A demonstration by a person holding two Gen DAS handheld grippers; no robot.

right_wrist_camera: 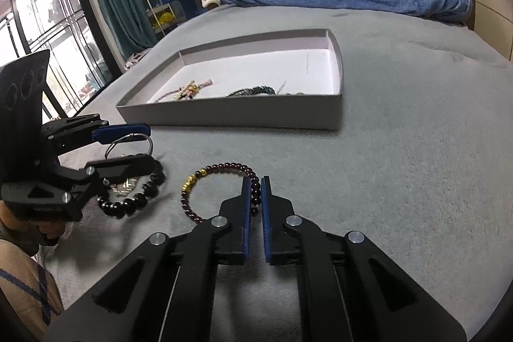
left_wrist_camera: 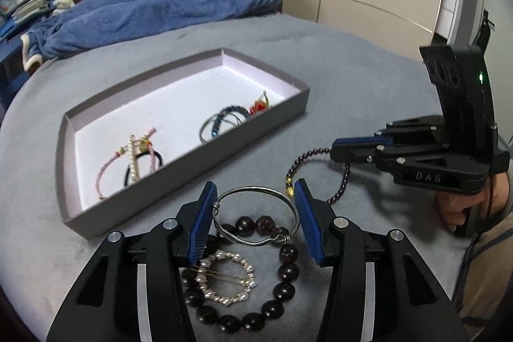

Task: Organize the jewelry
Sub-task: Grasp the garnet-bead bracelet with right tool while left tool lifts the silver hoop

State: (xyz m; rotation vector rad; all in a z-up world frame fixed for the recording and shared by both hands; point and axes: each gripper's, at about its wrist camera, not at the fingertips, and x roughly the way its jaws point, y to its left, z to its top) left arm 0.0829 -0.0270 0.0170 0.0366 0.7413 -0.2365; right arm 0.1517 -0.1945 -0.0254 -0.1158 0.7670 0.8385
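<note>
Silver wire bangle (left_wrist_camera: 256, 215) caught across its width between the blue pads of the left gripper (left_wrist_camera: 255, 204), one pad on each side of the hoop, so that the ring can travel without slipping; seen from the right wrist, lifted clear of the grey bedspread (right_wrist_camera: 400, 181) and standing on edge between the pads. Twisted wire closure toward 5 o'clock in the left view; no true long axis to a round hoop, its plane running fore and aft along the fingers.

At 1 o'clock from the bangle, a garnet-coloured bead bracelet (right_wrist_camera: 221, 172) with gold beads, pinched on one strand by the right gripper (right_wrist_camera: 255, 181), jaws nearly together on the beads; the rest of the loop hanging and trailing toward 9 o'clock in the right view. Grip on a single strand probably chosen because the loop is limp.

Below the bangle at 6 o'clock, a dark wooden bead bracelet (left_wrist_camera: 282, 287) lying flat, with a pearl circle hair clip (left_wrist_camera: 229, 278) resting inside it; both untouched.

At 10 o'clock, the shallow grey box lid (left_wrist_camera: 192, 156), long axis running from 8 to 2 o'clock, already holding hair ties and bracelets: likely destination for both held pieces. Far back, a blue blanket (left_wrist_camera: 166, 8).
</note>
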